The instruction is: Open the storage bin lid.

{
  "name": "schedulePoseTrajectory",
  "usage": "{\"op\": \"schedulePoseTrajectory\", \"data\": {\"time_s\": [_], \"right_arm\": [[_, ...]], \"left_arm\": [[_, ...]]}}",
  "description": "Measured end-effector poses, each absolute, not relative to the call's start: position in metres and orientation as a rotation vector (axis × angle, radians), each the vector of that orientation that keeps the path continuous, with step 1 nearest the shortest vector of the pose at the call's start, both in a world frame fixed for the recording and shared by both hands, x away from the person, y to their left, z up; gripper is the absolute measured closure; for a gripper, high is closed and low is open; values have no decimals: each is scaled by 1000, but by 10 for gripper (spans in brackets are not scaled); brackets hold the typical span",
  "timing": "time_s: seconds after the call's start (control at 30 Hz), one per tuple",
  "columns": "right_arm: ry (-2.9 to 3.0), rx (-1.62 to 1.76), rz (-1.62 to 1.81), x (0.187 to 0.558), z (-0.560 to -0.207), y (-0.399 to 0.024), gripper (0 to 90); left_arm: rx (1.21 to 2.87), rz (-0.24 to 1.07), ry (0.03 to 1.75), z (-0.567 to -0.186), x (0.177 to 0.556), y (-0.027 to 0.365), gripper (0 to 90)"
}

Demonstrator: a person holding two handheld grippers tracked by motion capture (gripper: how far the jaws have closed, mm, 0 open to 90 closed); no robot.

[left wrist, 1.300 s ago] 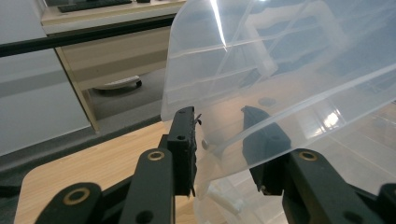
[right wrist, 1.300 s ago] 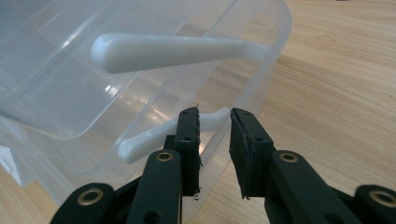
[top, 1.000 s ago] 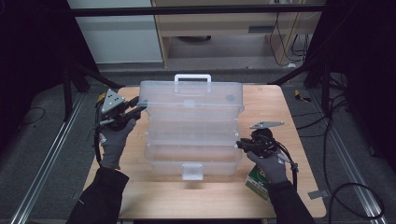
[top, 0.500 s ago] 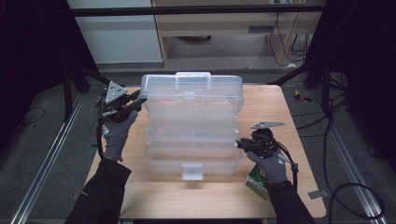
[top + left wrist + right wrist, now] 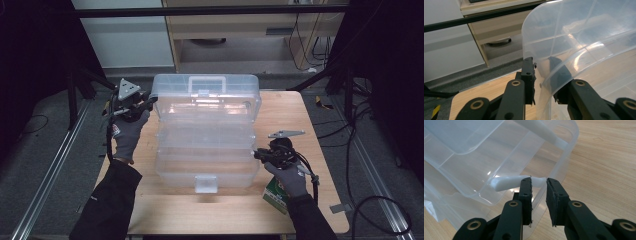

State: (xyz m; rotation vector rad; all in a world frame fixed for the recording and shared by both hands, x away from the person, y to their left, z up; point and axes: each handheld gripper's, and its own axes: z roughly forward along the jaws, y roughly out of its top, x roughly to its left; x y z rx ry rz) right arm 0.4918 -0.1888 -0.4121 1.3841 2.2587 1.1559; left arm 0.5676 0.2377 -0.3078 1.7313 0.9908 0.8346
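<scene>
A clear plastic tiered storage box point(image 5: 205, 130) with a white handle point(image 5: 206, 80) and a white front latch point(image 5: 206, 183) stands fanned open on the wooden table point(image 5: 300, 115). My left gripper point(image 5: 150, 102) is at the top tier's left corner. Its jaws have just been closing and they straddle the tier's curved clear wall point(image 5: 564, 50), one jaw outside and one inside; the left gripper point(image 5: 541, 65) grips that wall. My right gripper point(image 5: 257, 155) is at the bottom tray's right side. There the right gripper point(image 5: 539, 182) is shut on the tray's rim by a white hinge arm point(image 5: 506, 182).
A green carton point(image 5: 275, 195) lies at the table's front right, partly under my right hand. Beyond the table stand a pale cabinet point(image 5: 130, 35) and a wooden desk point(image 5: 240, 30). Black frame rails run down both sides, and cables lie on the floor at the right.
The left gripper has moved up and away, and the box's top tier has risen with it. The right gripper has stayed at the bottom tray.
</scene>
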Motion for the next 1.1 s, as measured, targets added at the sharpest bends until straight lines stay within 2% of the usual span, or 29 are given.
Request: {"op": "schedulePoseTrajectory", "data": {"time_s": [0.63,0.97,1.1], "right_arm": [[2256,1382,1147,490,-411,-187,754],[2253,1383,1150,490,-411,-187,755],[2251,1376,1144,490,-411,-187,756]], "left_arm": [[1734,832,1025,-302,589,233,752],[1779,905,1026,-297,599,228,789],[1776,886,1039,-298,606,229,796]]}}
